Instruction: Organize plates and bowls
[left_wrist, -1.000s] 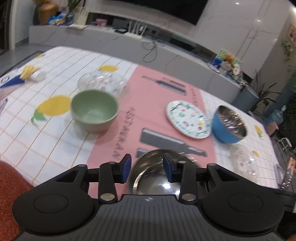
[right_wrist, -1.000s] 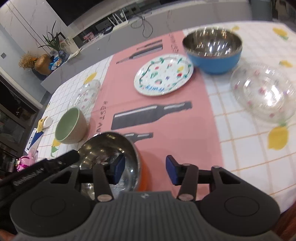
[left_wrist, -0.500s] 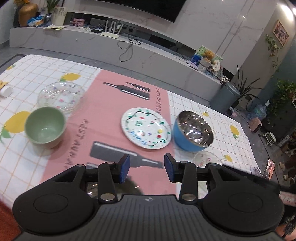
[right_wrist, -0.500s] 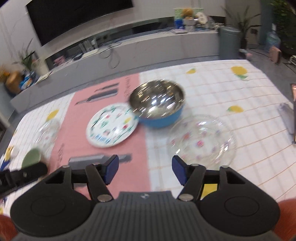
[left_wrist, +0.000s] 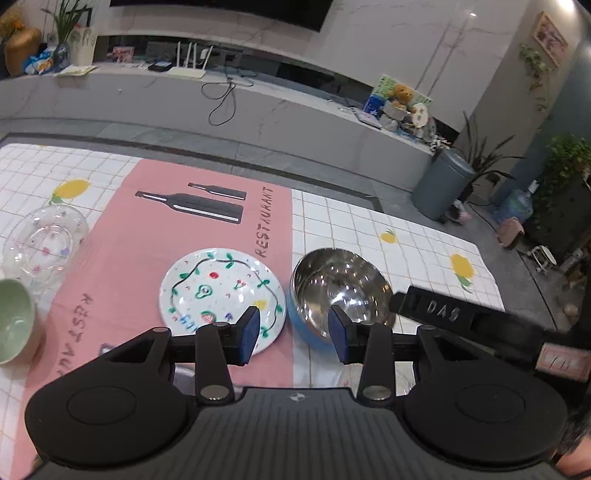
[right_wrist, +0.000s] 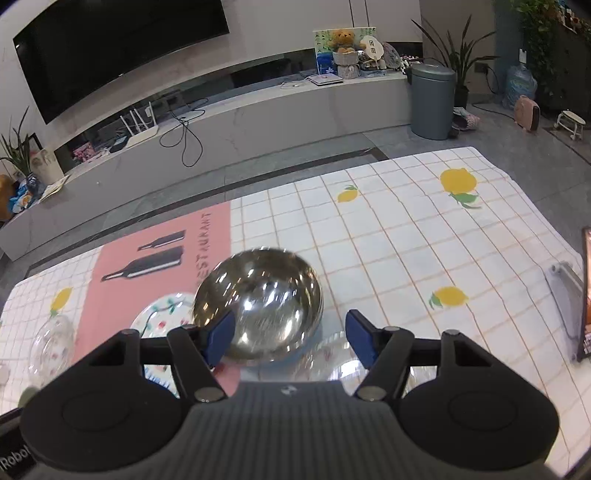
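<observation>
Steel bowl (right_wrist: 258, 299) sits beyond the opening right tongs (right_wrist: 290, 338).

We see dim indoor light, with ceiling glints mirrored inside the steel bowl (right_wrist: 258, 299), which is motion-blurred in our right view; fisheye curvature bends and darkens both frames' edges.

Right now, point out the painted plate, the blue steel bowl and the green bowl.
painted plate (left_wrist: 218, 291), left wrist view, patterned centre.
blue steel bowl (left_wrist: 341, 282), left wrist view, shiny inside.
green bowl (left_wrist: 13, 321), left wrist view, inner wall.
</observation>
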